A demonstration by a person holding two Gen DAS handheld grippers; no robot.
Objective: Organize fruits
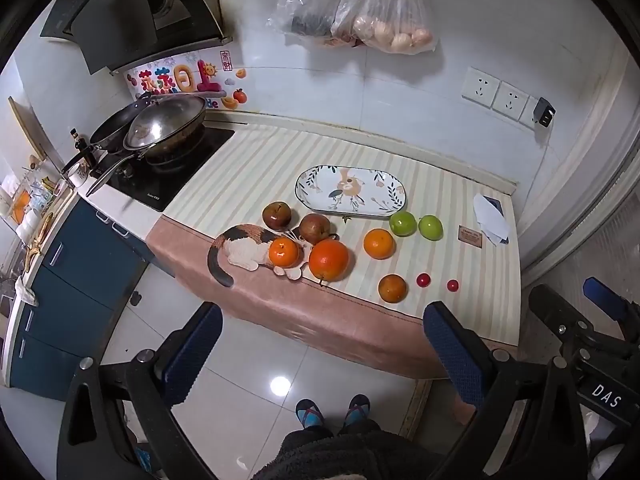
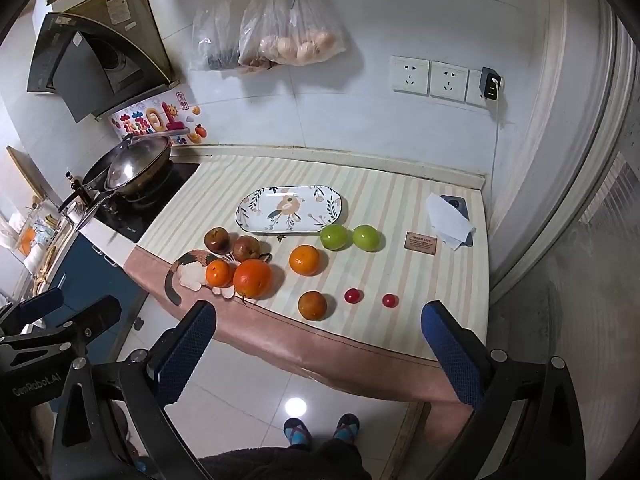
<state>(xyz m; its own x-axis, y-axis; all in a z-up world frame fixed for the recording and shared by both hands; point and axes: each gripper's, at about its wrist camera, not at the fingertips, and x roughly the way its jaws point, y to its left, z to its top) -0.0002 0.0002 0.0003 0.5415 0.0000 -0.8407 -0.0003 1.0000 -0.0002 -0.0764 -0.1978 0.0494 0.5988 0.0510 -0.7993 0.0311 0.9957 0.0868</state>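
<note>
Fruit lies loose on a striped cloth over the counter, in front of an empty oval floral plate. A big orange sits beside a smaller orange. Further right are another orange and a darker one. Two brown-red apples, two green apples and two cherry tomatoes complete the spread. My left gripper and right gripper hang open above the floor, short of the counter edge, nothing between the fingers.
A stove with stacked pans is at the left. A phone under white paper lies at the counter's right end by a small label. Bags hang on the wall. A person's slippered feet stand on the tiled floor.
</note>
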